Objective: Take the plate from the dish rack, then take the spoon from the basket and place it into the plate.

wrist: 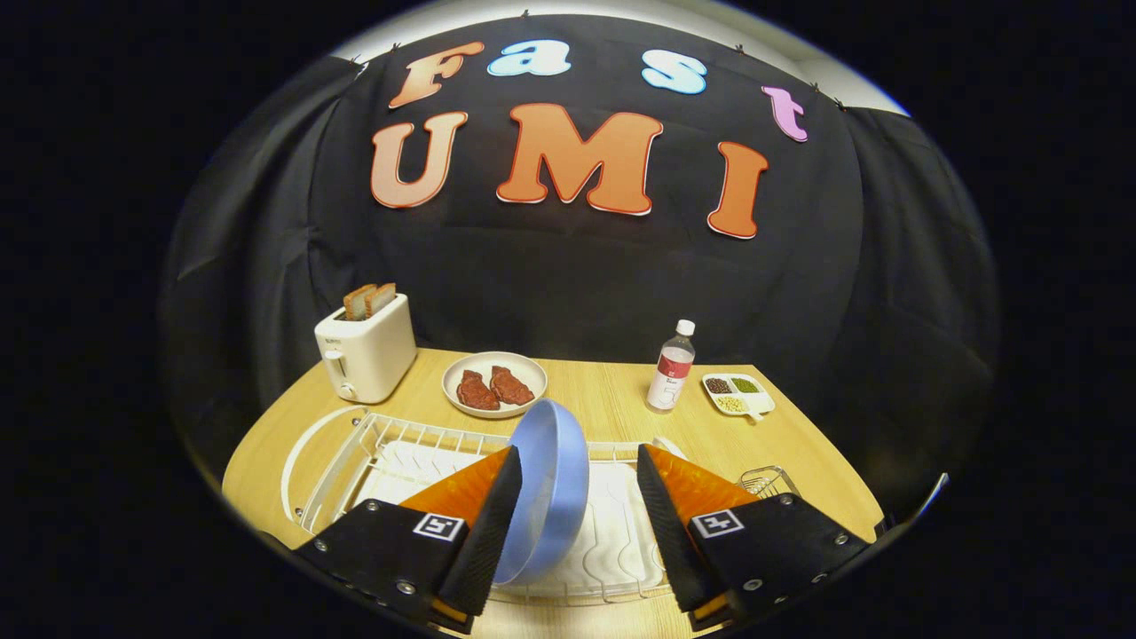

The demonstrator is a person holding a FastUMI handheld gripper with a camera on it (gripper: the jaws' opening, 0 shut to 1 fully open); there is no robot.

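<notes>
A light blue plate (555, 479) stands on edge in the white wire dish rack (390, 439). My gripper (577, 454) is open with its fingers on either side of the plate. The plate's back rests close against the left finger, and a gap with white rack showing separates it from the right finger. A small wire basket (769, 480) sits at the rack's right end, just beyond the right finger. A pale rounded object (664, 442) peeks out behind the right fingertip; I cannot tell whether it is the spoon.
On the wooden table (612, 399) beyond the rack are a white toaster (368, 355) holding bread, a beige plate with two pieces of meat (494, 383), a clear bottle (672, 366) and a small divided dish of seasonings (737, 393).
</notes>
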